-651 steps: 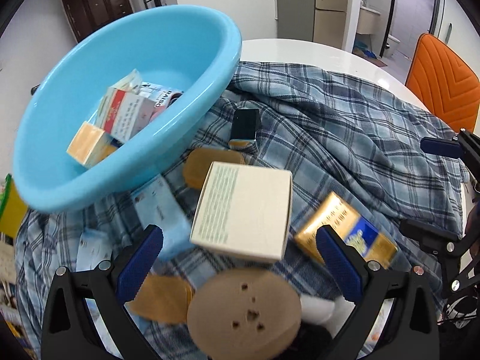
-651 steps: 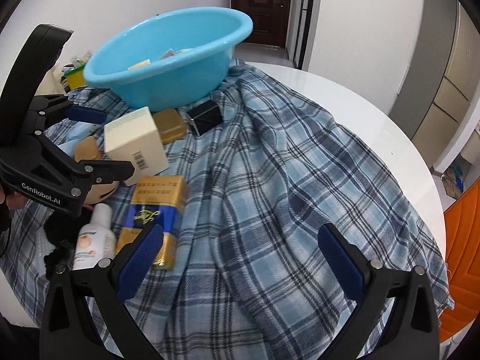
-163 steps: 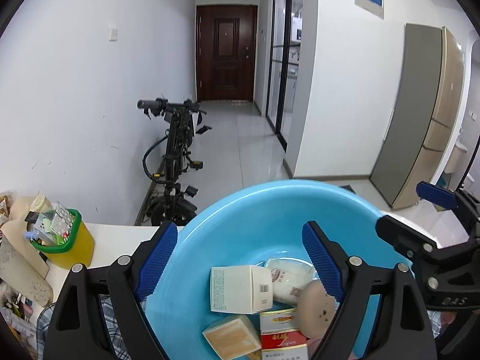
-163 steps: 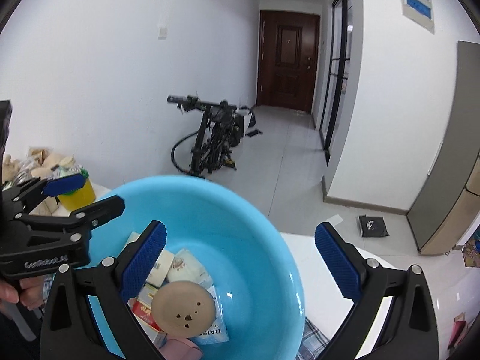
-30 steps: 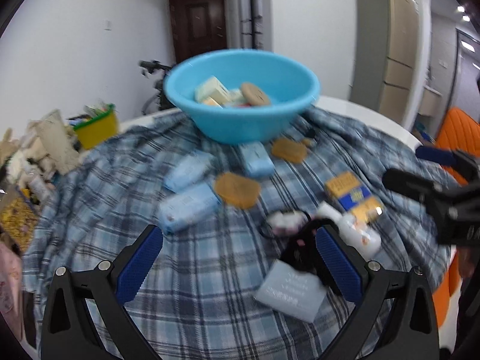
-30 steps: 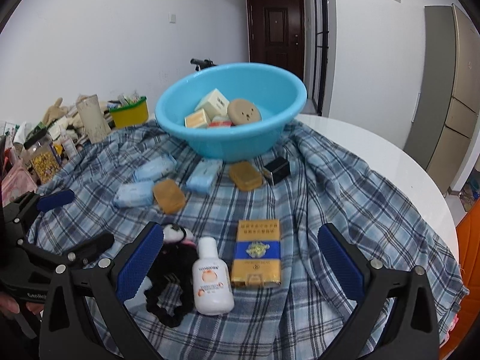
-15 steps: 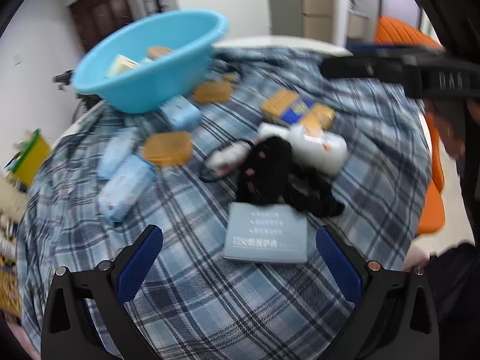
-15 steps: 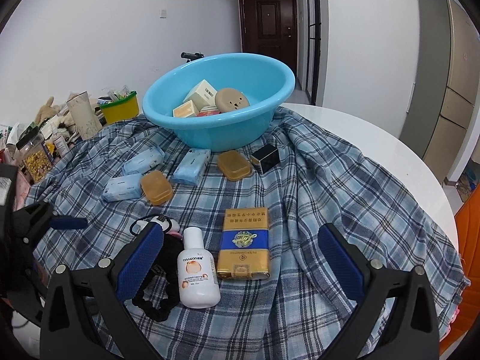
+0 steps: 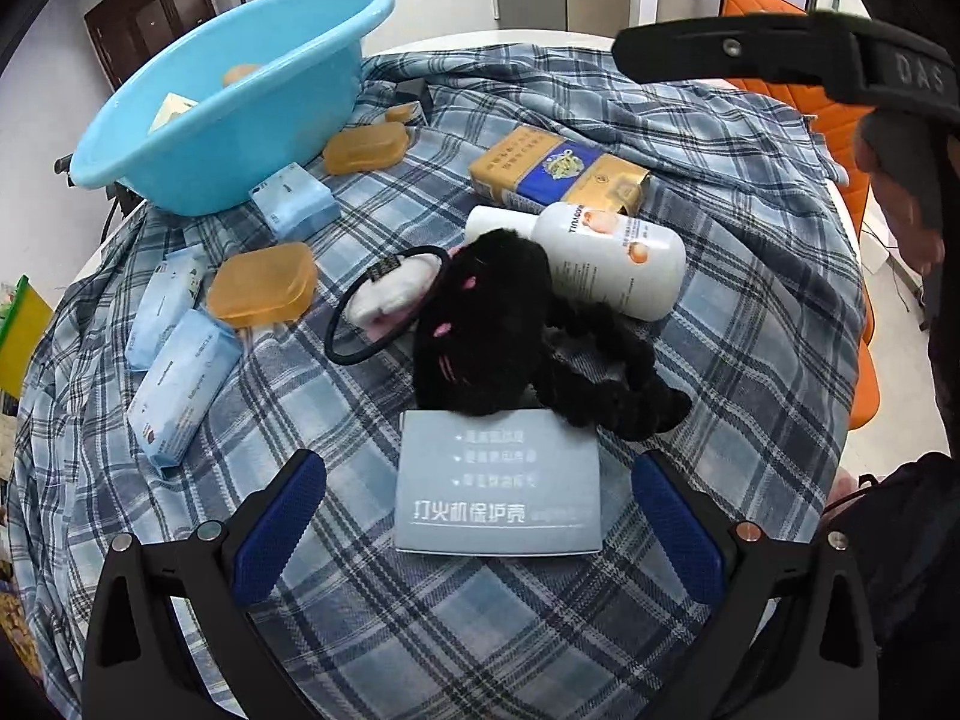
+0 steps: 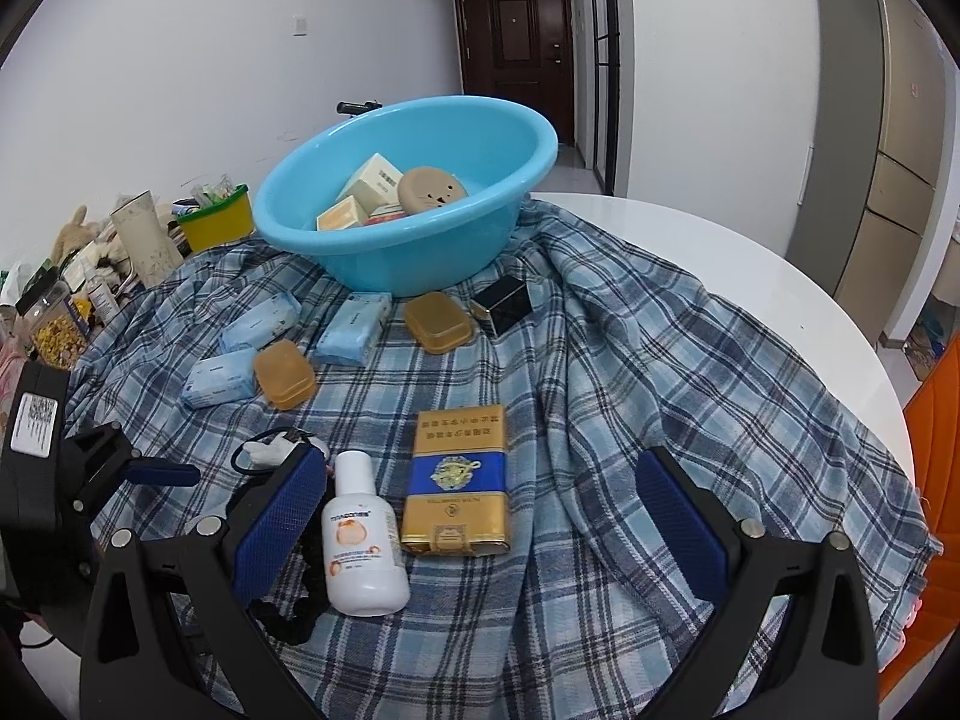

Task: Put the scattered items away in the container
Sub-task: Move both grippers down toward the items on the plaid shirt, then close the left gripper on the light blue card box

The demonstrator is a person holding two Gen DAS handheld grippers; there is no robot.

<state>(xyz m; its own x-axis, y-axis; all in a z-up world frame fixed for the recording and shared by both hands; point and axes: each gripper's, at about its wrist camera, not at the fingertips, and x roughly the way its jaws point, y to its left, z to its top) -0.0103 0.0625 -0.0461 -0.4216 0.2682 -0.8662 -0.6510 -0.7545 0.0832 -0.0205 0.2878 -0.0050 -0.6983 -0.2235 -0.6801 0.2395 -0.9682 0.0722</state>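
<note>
A blue basin (image 10: 414,252) with boxes and a round tan case stands at the back of the plaid cloth; it also shows in the left wrist view (image 9: 198,138). My left gripper (image 9: 480,534) is open, with a flat grey-blue box (image 9: 498,492) between its fingers. Behind the box lie a black plush (image 9: 486,330), a white bottle (image 9: 606,258) and a gold-blue box (image 9: 558,174). My right gripper (image 10: 480,516) is open above the white bottle (image 10: 360,546) and the gold-blue box (image 10: 459,480).
Amber soap cases (image 10: 285,375), blue tissue packs (image 10: 354,336) and a small black box (image 10: 503,303) lie before the basin. A hair tie (image 9: 384,306) lies by the plush. Clutter and a yellow tub (image 10: 216,222) stand at the left. An orange chair (image 9: 774,84) stands right.
My left gripper has swung down and closer, so the grey-blue box now sits between its fingers. My right gripper has moved slightly closer to the bottle and gold box.
</note>
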